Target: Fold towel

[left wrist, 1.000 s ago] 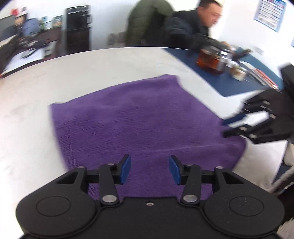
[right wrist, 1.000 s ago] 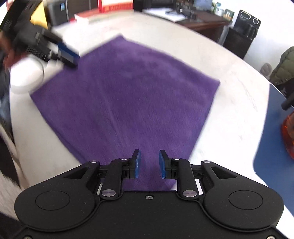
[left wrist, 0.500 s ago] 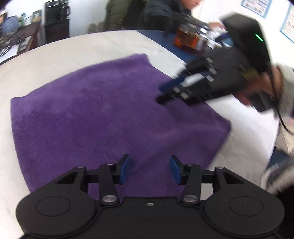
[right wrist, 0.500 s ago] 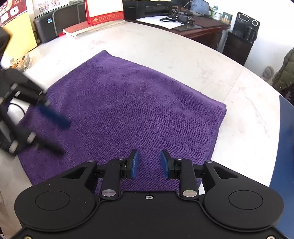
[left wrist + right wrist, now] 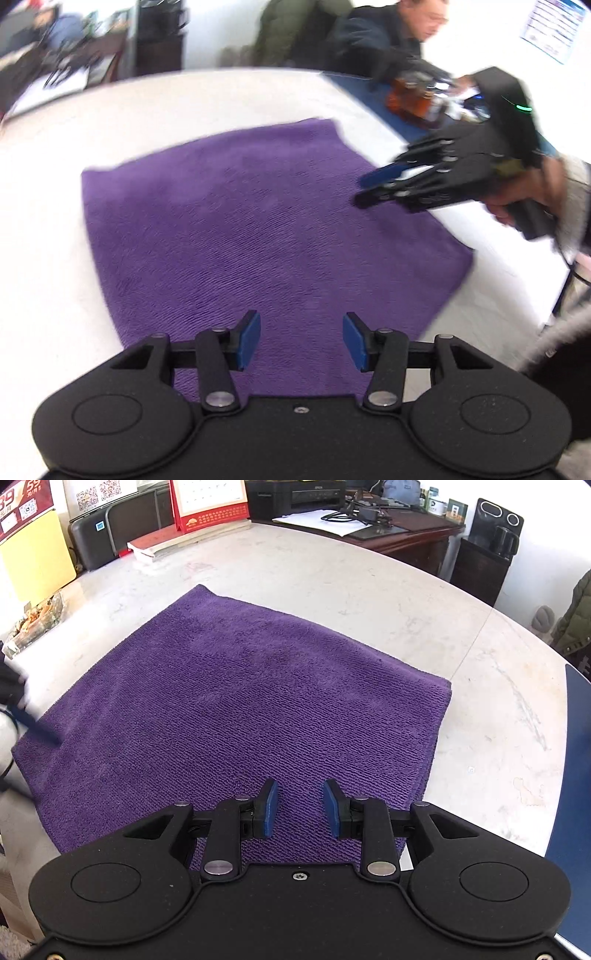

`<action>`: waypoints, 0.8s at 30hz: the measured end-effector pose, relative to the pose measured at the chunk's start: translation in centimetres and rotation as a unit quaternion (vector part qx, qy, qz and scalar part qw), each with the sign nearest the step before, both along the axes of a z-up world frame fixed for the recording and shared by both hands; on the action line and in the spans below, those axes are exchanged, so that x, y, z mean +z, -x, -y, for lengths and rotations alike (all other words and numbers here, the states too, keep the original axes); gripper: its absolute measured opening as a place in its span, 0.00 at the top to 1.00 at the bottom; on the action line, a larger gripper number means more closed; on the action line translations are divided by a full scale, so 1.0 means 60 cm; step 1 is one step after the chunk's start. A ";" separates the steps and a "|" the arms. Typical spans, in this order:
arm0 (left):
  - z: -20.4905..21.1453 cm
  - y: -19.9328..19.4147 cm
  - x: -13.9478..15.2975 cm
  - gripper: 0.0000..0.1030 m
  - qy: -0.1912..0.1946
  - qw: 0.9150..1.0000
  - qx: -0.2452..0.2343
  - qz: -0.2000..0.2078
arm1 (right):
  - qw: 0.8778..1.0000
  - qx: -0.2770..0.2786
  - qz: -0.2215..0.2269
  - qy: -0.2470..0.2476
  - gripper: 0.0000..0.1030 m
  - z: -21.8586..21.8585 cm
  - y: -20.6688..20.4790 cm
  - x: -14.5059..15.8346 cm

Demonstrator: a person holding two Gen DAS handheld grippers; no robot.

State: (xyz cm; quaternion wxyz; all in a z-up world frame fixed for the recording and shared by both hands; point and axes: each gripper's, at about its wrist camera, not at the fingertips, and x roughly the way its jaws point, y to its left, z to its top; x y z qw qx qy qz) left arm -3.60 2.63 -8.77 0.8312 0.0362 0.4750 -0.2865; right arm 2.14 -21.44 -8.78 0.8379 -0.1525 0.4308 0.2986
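My left hand-held gripper [image 5: 300, 341] hangs over the near edge of the purple towel [image 5: 258, 229], its blue pads [image 5: 248, 339] parted with nothing between them and only towel pile showing in the gap. My right hand-held gripper [image 5: 300, 808] hovers over the towel's other near corner, its pads [image 5: 269, 808] set closer together yet likewise released, gripping nothing. Seen from the left camera, the right hand-held gripper [image 5: 384, 184] reaches in over the towel's right edge, carried in my hand [image 5: 517, 199] with a pale sleeve [image 5: 572, 206] behind it; whether its tips touch the cloth I cannot tell. The towel lies spread flat and unfolded on the pale marbled desk [image 5: 332, 576]. Beyond the towel's far right corner, a blue mat [image 5: 354, 85] carries an amber glass vessel [image 5: 406, 96], and a person in dark clothing [image 5: 376, 40] sits behind it. Beyond the towel's far left corner stand a glass ashtray [image 5: 37, 618], a red desk calendar [image 5: 208, 502] and a black printer [image 5: 295, 496].
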 end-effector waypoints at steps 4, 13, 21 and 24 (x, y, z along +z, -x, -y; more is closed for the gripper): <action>-0.008 0.040 -0.001 0.54 -0.006 0.999 -0.034 -0.028 | 1.000 0.001 -0.001 0.002 0.73 0.000 0.000 0.001; -0.034 0.012 0.035 0.54 0.023 1.000 0.013 0.004 | 1.000 0.020 0.006 -0.011 0.74 -0.006 -0.013 0.029; -0.006 -0.158 0.013 0.54 -0.001 0.996 0.070 0.057 | 0.989 0.128 0.054 -0.047 0.69 -0.125 -0.073 0.040; -0.013 -0.191 0.000 0.54 -0.008 0.996 0.083 0.044 | 0.988 0.136 0.051 -0.049 0.69 -0.146 -0.108 0.018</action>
